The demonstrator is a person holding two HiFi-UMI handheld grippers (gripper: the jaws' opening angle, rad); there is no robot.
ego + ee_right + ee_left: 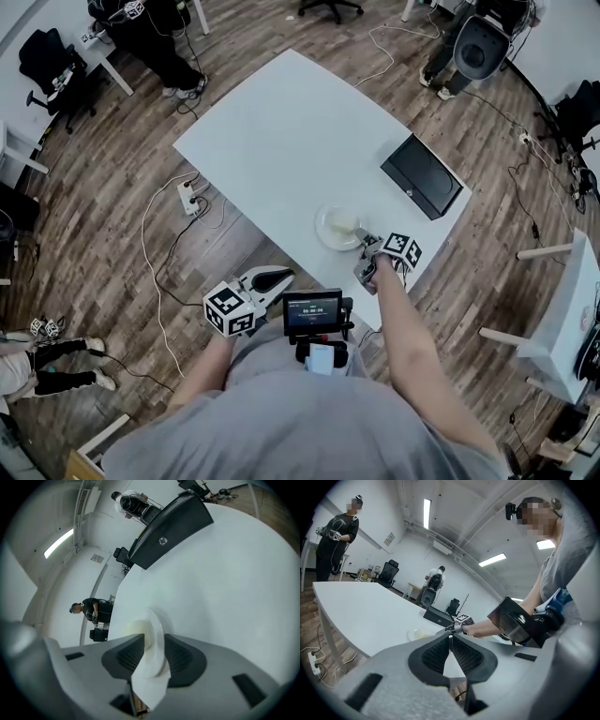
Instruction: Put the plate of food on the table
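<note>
The plate [336,228] is located on the white table [291,141], near the table edge closest to the person. A pale portion of food [343,222] is carried on it. In the left gripper view the plate [420,633] is seen low against the tabletop [365,611]; whether it is fully seated on the surface cannot be determined.

The right gripper [364,242] is positioned at the near-right rim of the plate. In the right gripper view the jaws of the right gripper [154,644] are closed on the plate rim [157,623], with one dark ribbed pad [129,656] on each face of the rim. The food [136,630] is seen just beyond the left-hand pad.

The left gripper [279,278] is held off the table, beside the near edge and in front of the person's body, well apart from the plate. In the left gripper view the jaws of the left gripper [450,638] are brought together so that the pad tips touch, and nothing is gripped between them.

A black case [422,175] is placed on the table beyond the plate, toward the right-hand corner. A power strip [190,197] is laid on the wooden floor [103,187] beside the left edge of the table.
</note>
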